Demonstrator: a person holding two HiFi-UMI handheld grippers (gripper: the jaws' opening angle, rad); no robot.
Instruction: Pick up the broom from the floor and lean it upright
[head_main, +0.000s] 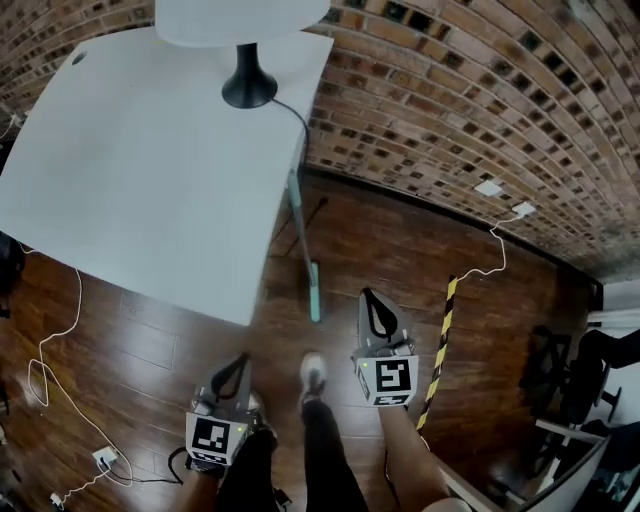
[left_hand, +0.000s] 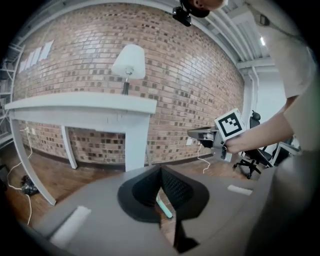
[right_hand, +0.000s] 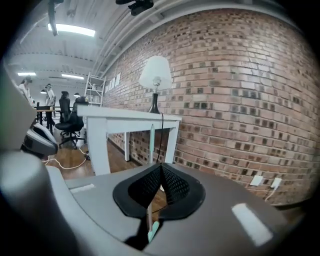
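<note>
The right hand-held gripper (head_main: 371, 298) has its jaws pressed together with nothing between them. Its own view shows the dark pads meeting at the tip, and the broom (right_hand: 151, 142) stands beyond them rather than in them. The left hand-held gripper (head_main: 242, 360) hangs lower and nearer the person's body. Its jaws also look closed and empty, and only a bit of the broom's teal end shows in the gap under the pads.

In the head view, both grippers are clear of the broom (head_main: 303, 235). The right one is near its foot but apart from it. The broom stands upright with its teal lower end on the wooden floor (head_main: 400, 260), and its pale handle rises to lean against the edge of the white worktop (head_main: 130, 180), close to the corner by the brick wall (head_main: 480, 90). A lamp (head_main: 248, 85) stands on the worktop above it.

Judged from this, the task looks essentially finished: the broom is off the floor, propped upright and holding by itself with no gripper on it. All that seems left is to check that it does not slide along the worktop edge.
</note>
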